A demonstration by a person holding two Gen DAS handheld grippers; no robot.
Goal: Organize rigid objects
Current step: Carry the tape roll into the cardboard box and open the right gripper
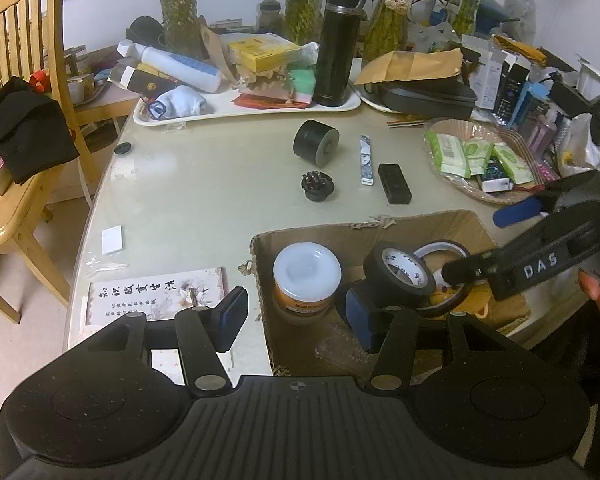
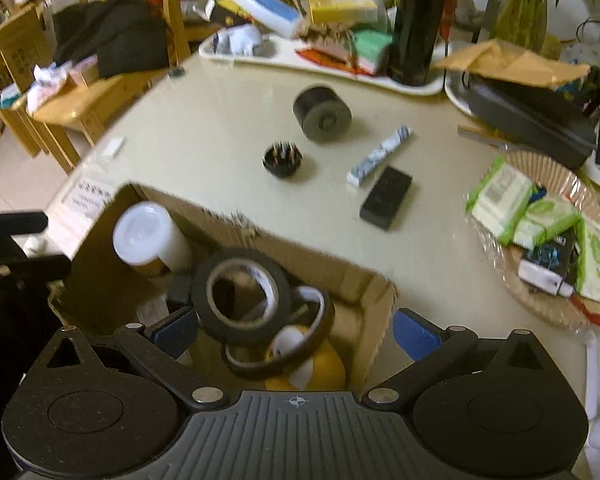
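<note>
Two tape rolls sit in the cardboard box [image 2: 376, 292]: a black tape roll [image 2: 242, 298] tilted on top of a thinner amber tape roll [image 2: 300, 336], with a white-lidded jar [image 1: 307, 276] at the box's far-left corner and something yellow beneath, not identifiable; right gripper [image 2: 296, 330] hangs just above the rolls, fingers spread wide and released, nothing pressed between them; the black roll lies beside its left finger, apart from the pad. Left gripper [image 1: 296, 316] straddles the box's near-left wall, one finger outside and one inside; whether the pads pinch the wall or merely bracket it, cannot tell.

Step in hand, by my reading: a roll dropped off in the box, hand free for the next piece. Loose on the table [image 1: 204, 200], well apart from the box: black cylinder [image 1: 316, 143] on its side, small black cap [image 1: 318, 186], slim patterned stick [image 1: 366, 160], black block [image 1: 394, 183]. Next move likely calls for lifting clear of the torn box rim, then reaching to the block, nearest.

Open tabletop lies between box and pieces; wicker basket [image 1: 512, 196] crowds the right side; white tray [image 1: 252, 110] with a tall black flask [image 1: 338, 44] bounds the far side.
</note>
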